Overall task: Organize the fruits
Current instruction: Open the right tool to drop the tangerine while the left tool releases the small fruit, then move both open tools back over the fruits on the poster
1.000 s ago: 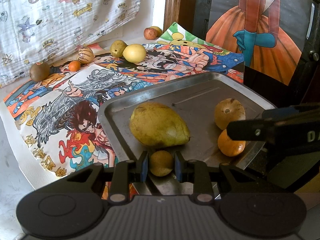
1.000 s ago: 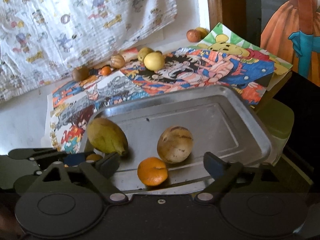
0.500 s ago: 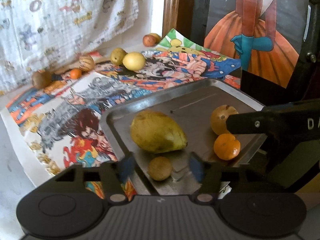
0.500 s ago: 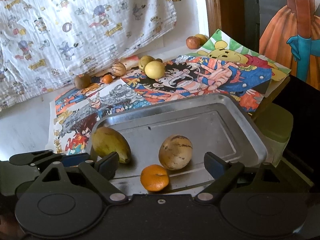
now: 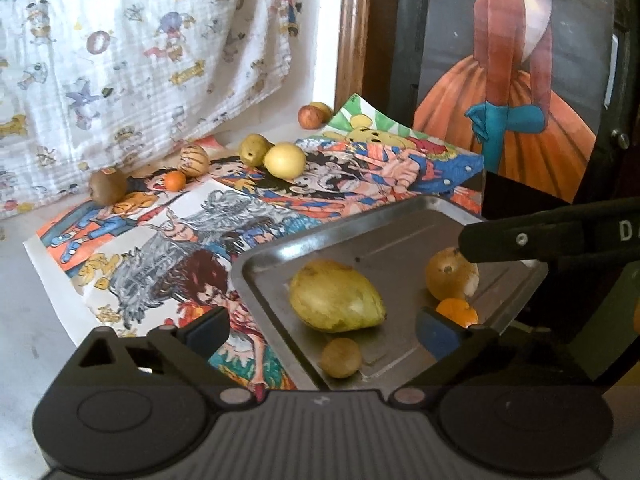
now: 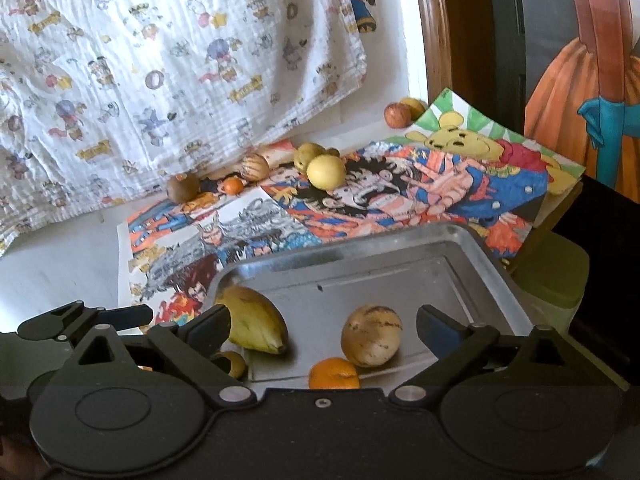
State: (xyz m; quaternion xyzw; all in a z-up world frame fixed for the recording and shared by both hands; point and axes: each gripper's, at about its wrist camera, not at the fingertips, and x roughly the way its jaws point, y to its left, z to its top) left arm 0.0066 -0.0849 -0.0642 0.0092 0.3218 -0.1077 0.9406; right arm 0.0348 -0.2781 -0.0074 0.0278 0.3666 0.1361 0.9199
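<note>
A metal tray (image 5: 360, 228) (image 6: 460, 272) holds a yellow-green mango (image 5: 334, 296) (image 6: 256, 320), a small brown fruit (image 5: 340, 357) (image 6: 234, 362), a striped tan melon (image 5: 448, 274) (image 6: 371, 334) and an orange (image 5: 458, 311) (image 6: 333, 374). My left gripper (image 5: 322, 330) is open just above the small brown fruit, touching nothing. My right gripper (image 6: 323, 330) is open over the tray's near edge, with the melon and orange between its fingers, untouched. Its finger crosses the left wrist view at the right.
Loose fruit lies on the cartoon posters (image 5: 248, 216) at the back: a brown fruit (image 5: 107, 186), a small orange (image 5: 175, 180), a striped fruit (image 5: 194, 160), two yellow-green fruits (image 5: 284, 159), and a reddish one (image 5: 311, 116). A patterned cloth (image 6: 160, 60) hangs behind.
My left gripper opened and let go of the small brown fruit, which now lies in the tray, then drew back and up. The right gripper stayed open and rose a little.
</note>
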